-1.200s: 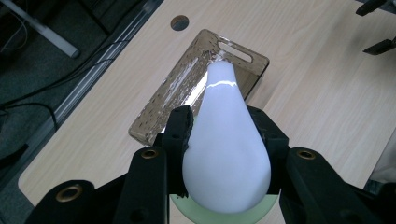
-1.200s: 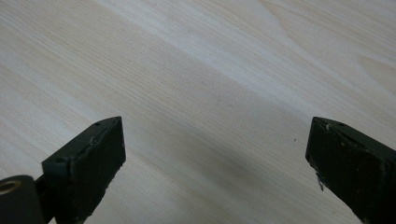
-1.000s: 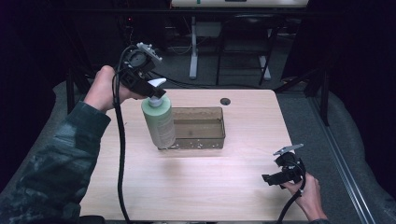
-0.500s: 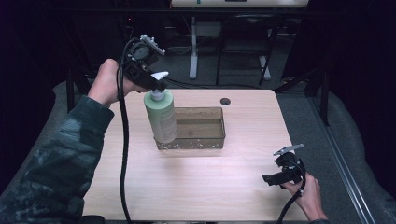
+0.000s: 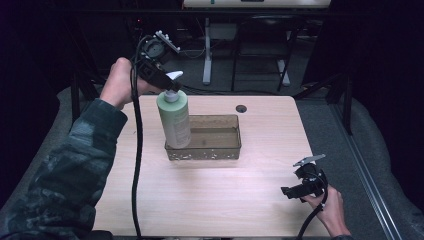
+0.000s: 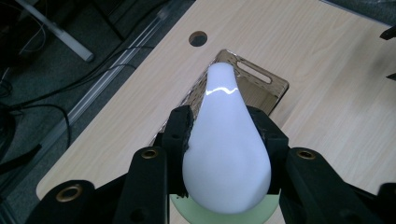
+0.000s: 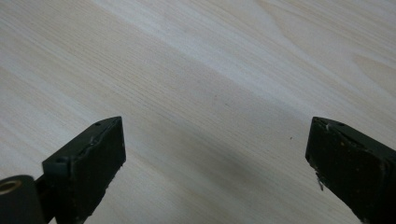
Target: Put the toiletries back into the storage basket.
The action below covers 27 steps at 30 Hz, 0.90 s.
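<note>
Pale green pump bottle (image 5: 174, 117) with white pump head (image 6: 227, 144), translucent brown tray (image 5: 220, 150), light wood-grain counter (image 5: 240, 200), black left tool (image 5: 167, 82), camouflage-patterned green sleeve (image 5: 75, 170).

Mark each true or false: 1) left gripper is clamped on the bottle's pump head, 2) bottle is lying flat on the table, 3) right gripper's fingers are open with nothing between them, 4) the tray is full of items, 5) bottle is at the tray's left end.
1. True: the left gripper is shut on the white pump head of the green bottle.
2. False: the bottle is upright, its base at the brown tray.
3. True: the right gripper has its fingers apart over bare table.
4. False: apart from the bottle, nothing shows in the tray.
5. True: in the high view it stands at the tray's left end.
</note>
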Each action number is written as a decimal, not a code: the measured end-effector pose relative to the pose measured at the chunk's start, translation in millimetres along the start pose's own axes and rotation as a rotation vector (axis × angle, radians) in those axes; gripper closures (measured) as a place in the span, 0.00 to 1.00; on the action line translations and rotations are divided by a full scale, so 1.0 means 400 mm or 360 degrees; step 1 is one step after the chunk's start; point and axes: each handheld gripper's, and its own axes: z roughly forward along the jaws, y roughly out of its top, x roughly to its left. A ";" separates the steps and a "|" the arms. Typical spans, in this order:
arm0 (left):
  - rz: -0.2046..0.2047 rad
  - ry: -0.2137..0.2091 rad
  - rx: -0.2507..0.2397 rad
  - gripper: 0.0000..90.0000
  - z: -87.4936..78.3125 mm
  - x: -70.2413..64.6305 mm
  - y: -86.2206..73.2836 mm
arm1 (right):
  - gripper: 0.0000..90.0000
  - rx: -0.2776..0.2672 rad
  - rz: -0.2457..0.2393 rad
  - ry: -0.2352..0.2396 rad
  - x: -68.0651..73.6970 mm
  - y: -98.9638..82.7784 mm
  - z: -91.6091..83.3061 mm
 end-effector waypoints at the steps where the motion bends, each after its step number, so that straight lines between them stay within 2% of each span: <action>1: 0.0006 -0.0001 0.0016 0.71 0.002 0.002 0.001 | 0.05 0.0001 -0.0001 0.0001 0.000 0.000 0.000; 18: -0.0024 0.0027 0.0008 0.71 0.016 0.026 0.021 | 0.05 -0.0001 -0.0014 -0.0011 -0.003 -0.002 -0.001; 27: -0.0035 0.0019 0.0009 0.71 0.024 0.033 0.030 | 0.05 -0.0003 -0.0014 -0.0016 -0.003 -0.002 -0.002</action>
